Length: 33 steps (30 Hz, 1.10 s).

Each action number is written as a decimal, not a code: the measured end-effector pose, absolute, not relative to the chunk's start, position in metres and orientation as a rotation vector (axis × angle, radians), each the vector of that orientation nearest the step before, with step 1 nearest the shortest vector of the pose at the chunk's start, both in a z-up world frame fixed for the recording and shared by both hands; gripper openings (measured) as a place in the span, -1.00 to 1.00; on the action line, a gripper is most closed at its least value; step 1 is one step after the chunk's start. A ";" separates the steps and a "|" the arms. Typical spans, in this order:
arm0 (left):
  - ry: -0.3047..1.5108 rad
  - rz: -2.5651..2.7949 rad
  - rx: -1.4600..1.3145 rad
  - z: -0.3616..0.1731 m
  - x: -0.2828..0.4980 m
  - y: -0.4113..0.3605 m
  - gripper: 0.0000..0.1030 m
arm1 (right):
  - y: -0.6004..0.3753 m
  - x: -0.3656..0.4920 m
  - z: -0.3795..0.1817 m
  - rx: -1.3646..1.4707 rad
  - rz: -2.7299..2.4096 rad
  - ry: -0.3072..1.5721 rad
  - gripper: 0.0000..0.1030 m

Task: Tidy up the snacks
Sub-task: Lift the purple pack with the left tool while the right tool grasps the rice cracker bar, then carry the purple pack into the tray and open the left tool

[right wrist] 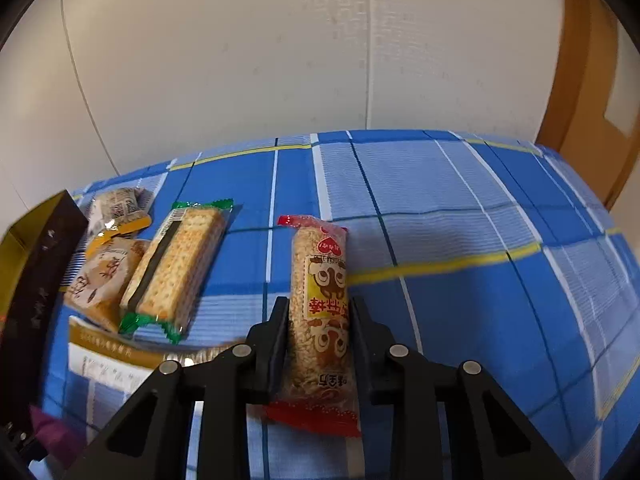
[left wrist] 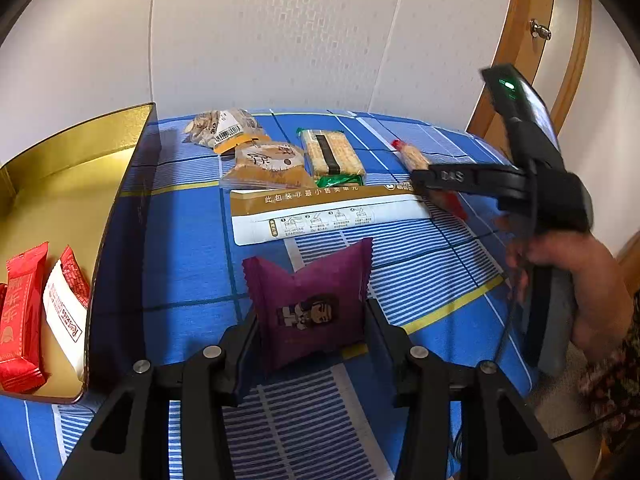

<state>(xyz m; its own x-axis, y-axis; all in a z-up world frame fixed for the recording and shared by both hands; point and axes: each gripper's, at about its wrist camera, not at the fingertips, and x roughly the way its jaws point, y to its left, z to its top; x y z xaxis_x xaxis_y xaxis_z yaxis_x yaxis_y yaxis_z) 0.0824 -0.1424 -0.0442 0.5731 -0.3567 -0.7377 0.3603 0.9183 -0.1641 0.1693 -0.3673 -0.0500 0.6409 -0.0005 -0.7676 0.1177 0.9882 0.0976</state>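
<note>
**Two grippers, two snacks**

From the left wrist camera, the left gripper has its two black fingers pressed against the sides of a puffy purple snack packet with a little cartoon face. The packet stands up between them on the desk with the blue checked cloth. To the left sits an open box with a shiny gold inside. In it lie a red wrapped bar and a white and red wrapped bar, side by side. Past the purple packet lies a long flat white and brown sachet with small drawings on it. Behind that are a round pastry in a tan wrapper, a clear bag of small biscuits with a barcode sticker and a stack of square crackers in a clear wrapper with green ends. On the right, a hand holds the right gripper, whose tips reach a long rice stick in a red-ended wrapper.

From the right wrist camera, the right gripper is clamped on the rice stick, one black finger on each side. The stick points away along the cloth. To the left lie the crackers, the tan pastry and the biscuit bag, close together. The dark outer wall of the box stands at the far left, and the sachet lies in front of the crackers.
</note>
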 end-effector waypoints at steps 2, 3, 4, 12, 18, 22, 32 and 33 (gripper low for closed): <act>0.858 -0.418 0.007 -0.044 0.082 -0.143 -0.05 | -0.370 0.159 -0.050 0.169 -0.072 0.863 -0.41; 0.857 -0.417 0.007 -0.044 0.082 -0.143 -0.05 | -0.370 0.156 -0.050 0.178 -0.074 0.861 -0.41; 0.857 -0.415 0.005 -0.044 0.082 -0.143 -0.05 | -0.371 0.151 -0.050 0.192 -0.077 0.858 -0.43; 0.863 -0.420 -0.004 -0.043 0.082 -0.142 -0.05 | -0.371 0.103 -0.049 0.321 -0.086 0.798 -0.44; 0.872 -0.428 -0.042 -0.043 0.080 -0.135 -0.09 | -0.355 0.085 -0.046 0.332 -0.052 0.763 -0.44; 0.876 -0.430 -0.063 -0.042 0.077 -0.131 -0.09 | -0.348 0.086 -0.047 0.313 -0.036 0.767 -0.44; 0.817 -0.476 -0.088 -0.019 0.061 -0.129 -0.09 | -0.348 0.091 -0.051 0.306 -0.045 0.775 -0.44; 0.809 -0.476 -0.091 -0.016 0.060 -0.127 -0.10 | -0.348 0.090 -0.051 0.307 -0.045 0.774 -0.44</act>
<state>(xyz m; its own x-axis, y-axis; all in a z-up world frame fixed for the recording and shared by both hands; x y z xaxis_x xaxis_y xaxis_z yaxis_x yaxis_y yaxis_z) 0.0602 -0.1275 -0.0165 0.5909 -0.4429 -0.6743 0.3748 0.8908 -0.2567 0.0904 -0.3477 -0.0509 0.7162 0.0721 -0.6942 0.1520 0.9546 0.2560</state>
